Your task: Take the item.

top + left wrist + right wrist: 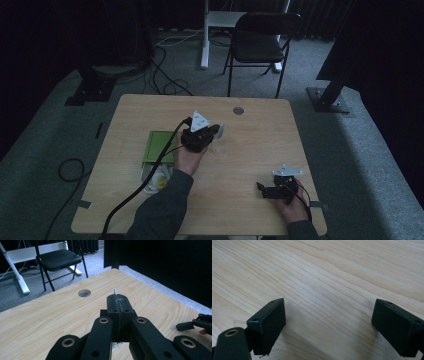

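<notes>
Left gripper view: left gripper (pixel 117 302) clamping clear scrap (pixel 115 291)

A pale wooden table (pixel 250 150) with rounded corners was seen standing on grey carpet (pixel 320 130). A round cable hole (pixel 238 110) was set near the table's far edge. A green flat item (pixel 158 146) was laid on the table's left half, and a pale, crumpled thing (pixel 156 181), too dim to be identified, lay just nearer than it. A black folding chair (pixel 260 42) was placed beyond the table, beside a white frame (pixel 212 25). Black cables (pixel 160 75) were strewn over the floor at the far left, and dark curtains were hung behind everything.
</notes>
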{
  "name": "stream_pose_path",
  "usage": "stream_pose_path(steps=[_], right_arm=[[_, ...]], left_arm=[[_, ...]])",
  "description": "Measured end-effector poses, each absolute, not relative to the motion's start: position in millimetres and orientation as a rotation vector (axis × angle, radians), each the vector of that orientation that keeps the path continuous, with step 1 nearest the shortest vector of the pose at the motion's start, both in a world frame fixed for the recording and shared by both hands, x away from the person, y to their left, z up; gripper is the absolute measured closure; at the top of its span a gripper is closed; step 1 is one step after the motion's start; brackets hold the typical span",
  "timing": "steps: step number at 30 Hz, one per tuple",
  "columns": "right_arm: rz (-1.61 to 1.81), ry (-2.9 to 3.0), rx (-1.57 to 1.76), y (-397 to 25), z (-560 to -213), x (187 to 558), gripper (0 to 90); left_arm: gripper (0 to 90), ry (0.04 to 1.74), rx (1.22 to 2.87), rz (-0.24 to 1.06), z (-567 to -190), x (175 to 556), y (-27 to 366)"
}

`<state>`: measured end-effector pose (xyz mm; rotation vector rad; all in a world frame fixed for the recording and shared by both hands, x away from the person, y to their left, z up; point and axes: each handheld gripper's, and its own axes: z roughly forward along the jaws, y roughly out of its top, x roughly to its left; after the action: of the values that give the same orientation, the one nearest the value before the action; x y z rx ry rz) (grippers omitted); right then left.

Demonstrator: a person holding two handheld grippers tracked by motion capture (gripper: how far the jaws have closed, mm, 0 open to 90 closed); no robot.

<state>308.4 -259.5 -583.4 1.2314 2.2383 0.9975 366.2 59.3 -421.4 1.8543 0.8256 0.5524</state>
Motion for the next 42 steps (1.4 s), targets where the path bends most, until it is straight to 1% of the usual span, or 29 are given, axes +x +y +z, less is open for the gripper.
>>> stream_pose_path(steps=[5,9,12,15,20,27,33,36,37,38,39,40,42], right_arm=[[0.997,2.239,1.23,-259,-583,308,11.5],[0.997,2.239,1.229,-260,-583,308,11.5],[0.997,2.239,1.229,-260,-583,308,11.5],[0.998,2.238,1.232,-259,-583,308,11.6],[0.999,2.242,1.227,-259,-583,308,11.6],[0.998,2.244,1.229,-259,-583,308,11.6],[0.997,2.244,1.227,-259,-583,308,11.6],[0.998,2.244,1.224,-259,-583,308,11.6],[0.997,2.245,1.223,-259,-583,308,11.5],[0.997,2.245,1.223,-259,-583,308,11.5],[0.998,2.245,1.225,-259,-583,308,11.6],[0.998,2.245,1.225,-259,-583,307,11.6],[0.998,2.245,1.224,-259,-583,308,11.5]], left_arm=[[90.0,0.839,1.838,0.54,-423,371,58],[90.0,0.848,1.862,0.551,-426,377,55],[90.0,0.829,1.878,0.564,-424,379,49],[90.0,0.829,1.86,0.566,-420,384,43],[90.0,0.834,1.849,0.581,-417,388,41],[90.0,0.85,1.873,0.585,-423,393,41],[90.0,0.867,1.883,0.554,-430,399,39],[85.6,0.879,1.886,0.542,-432,401,39],[80.1,0.892,1.881,0.537,-432,402,39],[71.1,0.892,1.881,0.537,-432,402,39],[71.1,0.898,1.883,0.539,-433,402,39],[66.7,0.896,1.882,0.538,-433,402,39],[63.7,0.886,1.885,0.53,-431,400,40]])
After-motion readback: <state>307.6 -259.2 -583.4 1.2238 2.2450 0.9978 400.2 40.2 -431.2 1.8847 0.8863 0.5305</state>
